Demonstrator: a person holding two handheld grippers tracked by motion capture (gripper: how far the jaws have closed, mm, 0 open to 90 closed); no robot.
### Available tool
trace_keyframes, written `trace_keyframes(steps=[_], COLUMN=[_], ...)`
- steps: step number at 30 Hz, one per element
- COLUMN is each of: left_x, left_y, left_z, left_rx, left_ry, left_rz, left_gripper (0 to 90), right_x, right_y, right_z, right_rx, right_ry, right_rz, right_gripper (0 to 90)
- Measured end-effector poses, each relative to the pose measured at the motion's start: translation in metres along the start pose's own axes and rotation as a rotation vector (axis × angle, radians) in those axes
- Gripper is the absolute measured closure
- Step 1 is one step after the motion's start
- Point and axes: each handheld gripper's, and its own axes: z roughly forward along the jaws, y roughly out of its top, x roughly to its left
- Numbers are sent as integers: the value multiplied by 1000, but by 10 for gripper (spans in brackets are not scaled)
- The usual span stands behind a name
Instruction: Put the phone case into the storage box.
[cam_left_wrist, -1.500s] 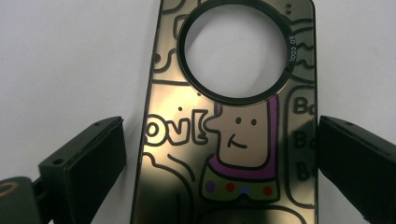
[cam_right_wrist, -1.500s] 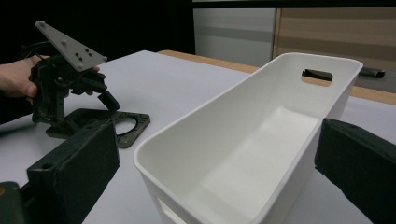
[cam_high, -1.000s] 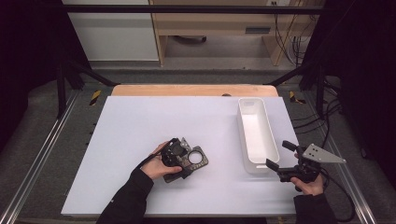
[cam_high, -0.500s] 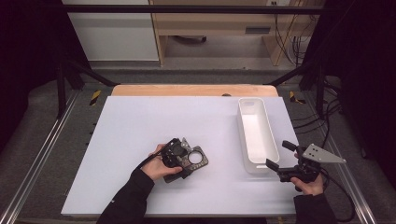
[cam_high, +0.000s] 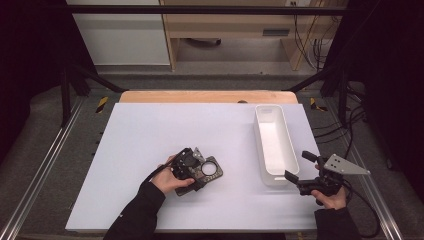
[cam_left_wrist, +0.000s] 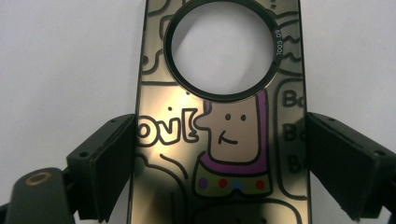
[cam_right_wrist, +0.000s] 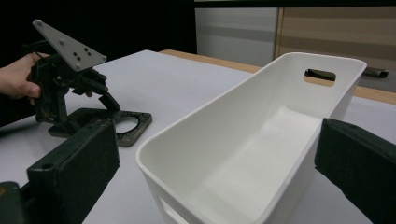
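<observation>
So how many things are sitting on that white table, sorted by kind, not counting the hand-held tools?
Phone case, dark with a cartoon print and a round hole: 1
White bin, long and open-topped: 1
Total: 2

L gripper edged slightly fwd over the dark plate, jaws straddling it.
</observation>
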Motion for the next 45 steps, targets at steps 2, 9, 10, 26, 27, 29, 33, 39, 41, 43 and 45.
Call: trace_keyframes(steps=[2,9,10,26,27,29,33,39,41,43,45], left_x=[0,-2,-1,-13,-15,-17,-21,-26,-28,-30,-32], left_y=[0,-1,-1,-1,-1,0,1,2,2,2,2], left_z=[-2,-14,-16,-36,-37,-40,-44,-50,-52,-54,-55], left_rx=[-8,-51,-51,-115,-125,-132,-146,-167,-172,-177,-183], left_ry=[1,4,-5,-16,-4,-6,-2,8,6,1,11], left_rz=[-1,7,5,42,49,53,63,89,99,102,111], left_gripper=[114,115,115,115,115,115,115,115,115,115,115], right_x=[0,1,1,7,7,8,9,10,11,12,13], right_y=[0,1,1,5,5,6,6,7,8,8,9], right_z=[0,-1,-1,1,1,1,1,2,2,3,3], right_rx=[0,-1,-1,3,4,4,3,7,9,12,13], right_ry=[0,6,6,22,22,25,28,35,39,44,48], right_rz=[-1,-5,-6,-26,-27,-30,-35,-40,-43,-46,-50], right_gripper=[4,4,4,4,4,4,4,4,4,4,4])
